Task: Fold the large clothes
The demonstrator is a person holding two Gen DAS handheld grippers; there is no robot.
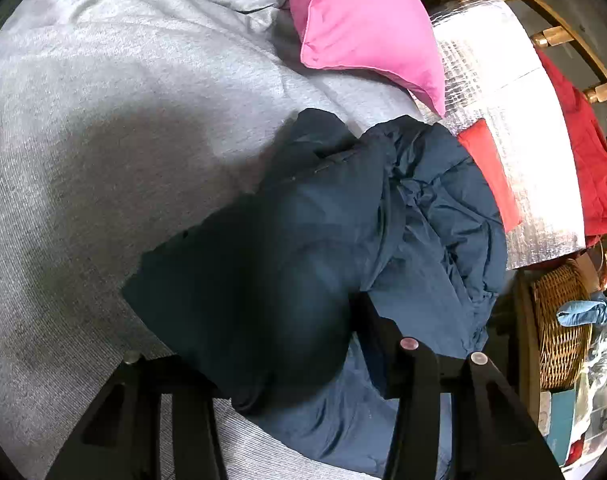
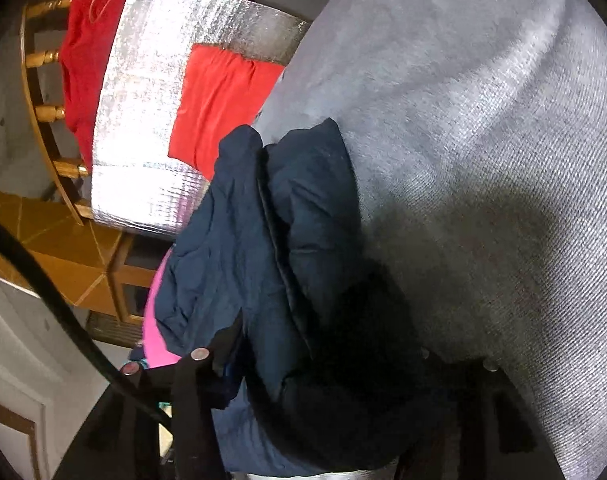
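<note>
Each gripper is clamped on the navy jacket: the left gripper [image 1: 271, 360] has a bulging fold wedged between its fingers, and the right gripper [image 2: 323, 360] bites the same dark bundle from the opposite side. The jacket [image 1: 343, 220] lies bunched on the grey bed [image 1: 103, 140], at its edge beside the silver mat [image 1: 503, 92], with the pink pillow [image 1: 363, 28] beyond it. To fold well, I would lift both grips together, keep the seam taut and lay the fold flat toward the bed's middle, away from the red cloth [image 1: 487, 168].
</note>
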